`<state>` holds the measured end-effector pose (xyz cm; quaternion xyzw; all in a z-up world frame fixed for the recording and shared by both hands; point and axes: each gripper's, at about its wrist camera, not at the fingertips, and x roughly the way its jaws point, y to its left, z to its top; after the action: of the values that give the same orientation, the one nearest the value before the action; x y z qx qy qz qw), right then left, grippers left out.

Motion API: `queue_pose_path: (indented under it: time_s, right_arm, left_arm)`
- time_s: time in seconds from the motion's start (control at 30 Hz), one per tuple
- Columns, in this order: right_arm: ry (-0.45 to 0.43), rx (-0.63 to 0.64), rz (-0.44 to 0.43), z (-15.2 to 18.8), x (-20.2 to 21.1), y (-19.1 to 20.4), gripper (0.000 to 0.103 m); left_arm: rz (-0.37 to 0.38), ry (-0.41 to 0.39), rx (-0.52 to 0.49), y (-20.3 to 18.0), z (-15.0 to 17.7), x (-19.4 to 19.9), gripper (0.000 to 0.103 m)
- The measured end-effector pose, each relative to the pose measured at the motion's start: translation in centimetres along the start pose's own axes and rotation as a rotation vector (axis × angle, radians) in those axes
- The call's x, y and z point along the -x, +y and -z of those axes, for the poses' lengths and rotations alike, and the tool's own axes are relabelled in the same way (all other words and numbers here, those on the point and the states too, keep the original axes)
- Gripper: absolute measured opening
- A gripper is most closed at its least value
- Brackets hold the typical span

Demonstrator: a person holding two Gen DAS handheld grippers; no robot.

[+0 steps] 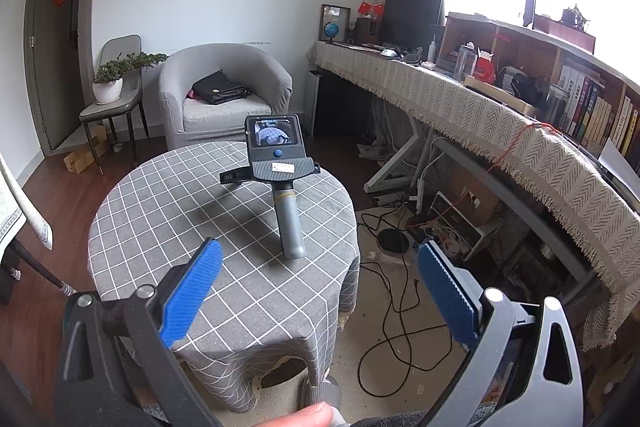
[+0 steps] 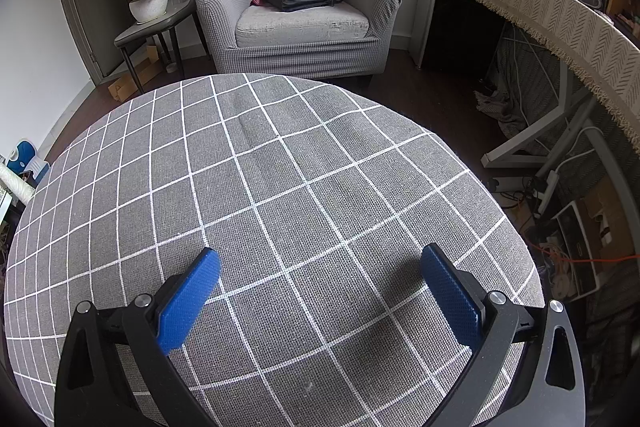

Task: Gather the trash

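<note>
Grey checked cloth covers the surface (image 2: 280,167); my right gripper (image 1: 276,163) rests there, left gripper (image 1: 320,267) aloft, both spread empty. Trash seems absent, so I'd scan first.

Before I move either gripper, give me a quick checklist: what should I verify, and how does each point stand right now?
1. Left gripper open and holding nothing: ok.
2. Right gripper open and holding nothing: ok.
3. Right gripper in hand: not ok; in the left wrist view it lies on the checked tablecloth, handle toward the camera, no hand on it.
4. Trash to collect located: not ok; none shows on the tablecloth in either view.
5. Bin or bag for trash located: not ok; none in view.
6. Floor hazards: not ok; loose cables trail right of the table.
</note>
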<state>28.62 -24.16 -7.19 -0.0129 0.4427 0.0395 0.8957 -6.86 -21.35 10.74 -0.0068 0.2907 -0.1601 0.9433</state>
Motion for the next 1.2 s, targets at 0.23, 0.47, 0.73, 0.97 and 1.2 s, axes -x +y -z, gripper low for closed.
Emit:
queue_pose_path:
  time_s: [0.23,0.47,0.73,0.97,1.2]
  right_arm:
    - [0.0,0.0,0.0,0.0,0.1,0.0,0.101]
    - [0.0,0.0,0.0,0.0,0.0,0.0,0.101]
    - [0.0,0.0,0.0,0.0,0.0,0.0,0.101]
    - [0.0,0.0,0.0,0.0,-0.1,0.0,0.101]
    - [0.0,0.0,0.0,0.0,0.0,0.0,0.101]
  left_arm:
    - [0.011,0.007,-0.007,-0.6,0.1,-0.1,0.1]
    - [0.018,0.011,-0.006,-0.7,0.3,-0.3,0.1]
    - [0.04,0.029,-0.002,-0.9,0.8,-1.0,0.1]
    - [0.058,0.065,-0.01,-1.3,1.5,-2.9,0.1]
    - [0.072,0.125,-0.011,-1.3,2.5,-5.3,0.1]
